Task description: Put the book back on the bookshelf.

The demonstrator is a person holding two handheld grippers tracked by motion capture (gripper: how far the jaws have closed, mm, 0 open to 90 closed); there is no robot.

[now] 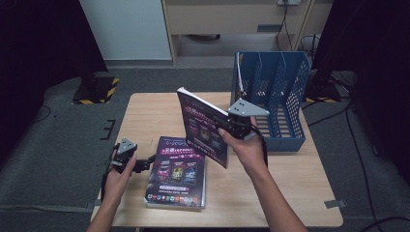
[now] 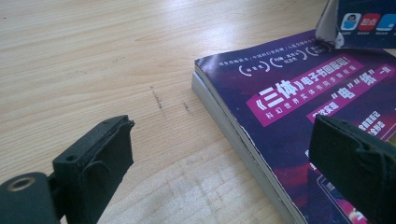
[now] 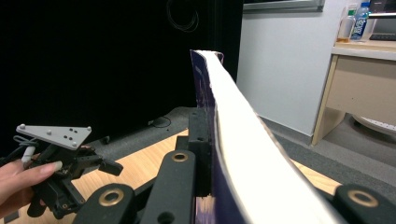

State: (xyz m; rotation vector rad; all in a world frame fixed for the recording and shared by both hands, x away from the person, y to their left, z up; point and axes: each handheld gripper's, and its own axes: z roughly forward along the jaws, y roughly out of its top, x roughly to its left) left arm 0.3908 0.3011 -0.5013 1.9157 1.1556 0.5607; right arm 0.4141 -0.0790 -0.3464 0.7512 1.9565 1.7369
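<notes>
My right gripper (image 1: 231, 126) clamps one paperback (image 1: 202, 126), lifted upright over the wooden table (image 1: 145, 116) beside the blue file rack (image 1: 275, 92). My left gripper (image 2: 224, 158) gapes, grasping nothing, astride the edge of the second paperback (image 1: 178, 173) lying flat. The rack's slots look empty; both books seemingly remain to be shelved.

Bare tabletop (image 1: 145, 111) left of the flat book (image 1: 178, 173); blue file rack (image 1: 278, 96) perhaps crowding the far right.
</notes>
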